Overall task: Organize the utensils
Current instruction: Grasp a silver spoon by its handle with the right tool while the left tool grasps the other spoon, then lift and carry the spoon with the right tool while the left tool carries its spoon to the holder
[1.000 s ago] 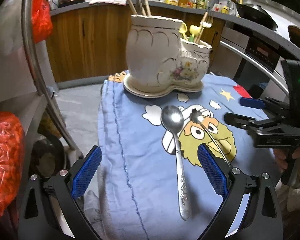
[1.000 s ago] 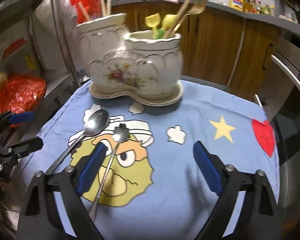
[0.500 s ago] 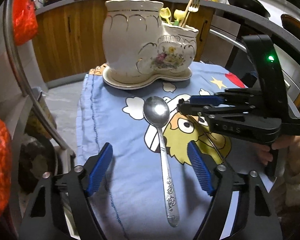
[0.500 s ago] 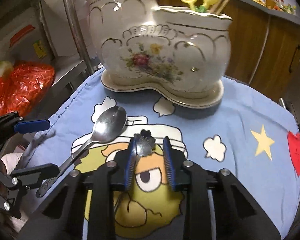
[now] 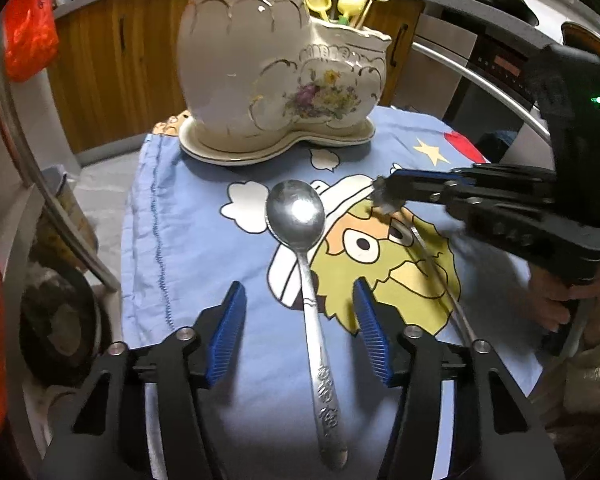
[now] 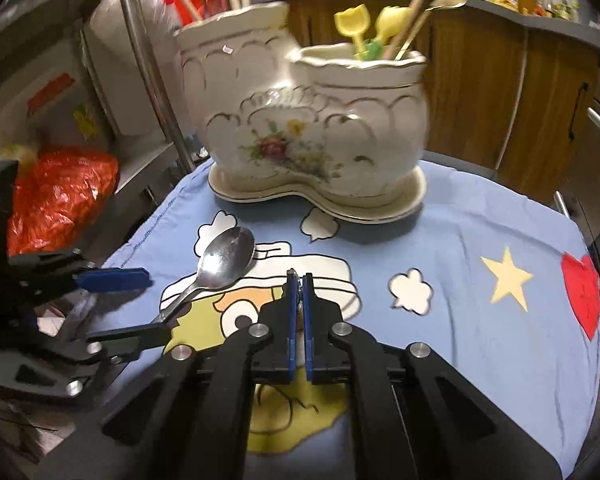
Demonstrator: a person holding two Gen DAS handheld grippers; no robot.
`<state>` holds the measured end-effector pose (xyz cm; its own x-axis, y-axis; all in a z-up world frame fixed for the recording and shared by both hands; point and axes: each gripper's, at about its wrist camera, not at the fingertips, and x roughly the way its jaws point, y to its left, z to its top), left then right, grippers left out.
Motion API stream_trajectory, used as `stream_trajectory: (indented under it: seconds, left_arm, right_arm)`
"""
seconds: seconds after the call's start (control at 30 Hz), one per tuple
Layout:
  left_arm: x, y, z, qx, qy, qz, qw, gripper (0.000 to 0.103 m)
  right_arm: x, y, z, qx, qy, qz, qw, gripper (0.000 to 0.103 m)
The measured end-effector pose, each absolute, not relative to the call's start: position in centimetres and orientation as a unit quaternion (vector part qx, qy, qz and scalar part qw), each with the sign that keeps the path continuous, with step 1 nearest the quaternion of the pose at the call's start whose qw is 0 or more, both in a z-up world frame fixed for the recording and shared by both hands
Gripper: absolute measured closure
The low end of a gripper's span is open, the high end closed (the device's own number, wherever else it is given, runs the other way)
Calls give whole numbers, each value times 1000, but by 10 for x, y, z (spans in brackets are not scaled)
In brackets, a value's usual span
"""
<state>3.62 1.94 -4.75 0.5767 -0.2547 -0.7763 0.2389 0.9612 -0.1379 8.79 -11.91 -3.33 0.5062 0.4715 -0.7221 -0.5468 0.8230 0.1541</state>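
Both tongs are sitting over the blue cloth: the left gripper is gaping around the big spoon, and the right gripper is pinching the thin flower-headed stirrer near the white holder.

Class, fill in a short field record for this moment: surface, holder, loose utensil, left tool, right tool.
surface: blue cartoon cloth
holder: white floral ceramic holder on its saucer, utensils inside
loose utensil: large spoon flat on the cloth
left tool: open, fingers either side of the spoon handle
right tool: shut on the flower-headed thin utensil
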Motion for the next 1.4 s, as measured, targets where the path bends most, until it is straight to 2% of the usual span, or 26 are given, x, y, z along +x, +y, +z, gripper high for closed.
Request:
stream_trajectory:
  seconds: [0.07, 0.13, 0.27, 0.4, 0.8, 1.1, 1.4]
  left_arm:
    - [38, 15, -48, 2, 436, -135, 890, 61]
    - [41, 11, -49, 9, 436, -133, 890, 71]
    - [44, -2, -51, 44, 430, -120, 894, 77]
    - [44, -9, -52, 78, 425, -107, 895, 95]
    - [30, 5, -33, 20, 392, -148, 908, 97]
    - [16, 19, 35, -8, 306, -172, 936, 97]
    - [55, 30, 112, -41, 189, -181, 964, 97]
  right_arm:
    - [86, -124, -31, -41, 399, 292, 868, 100]
    - [83, -128, -28, -39, 397, 293, 869, 101]
    - [77, -131, -24, -39, 391, 295, 871, 100]
    - [74, -135, -21, -36, 384, 295, 874, 100]
    - [64, -148, 5, -14, 345, 295, 891, 101]
    - [61, -155, 48, -9, 291, 292, 911, 101]
    - [94, -159, 109, 0, 213, 246, 946, 101]
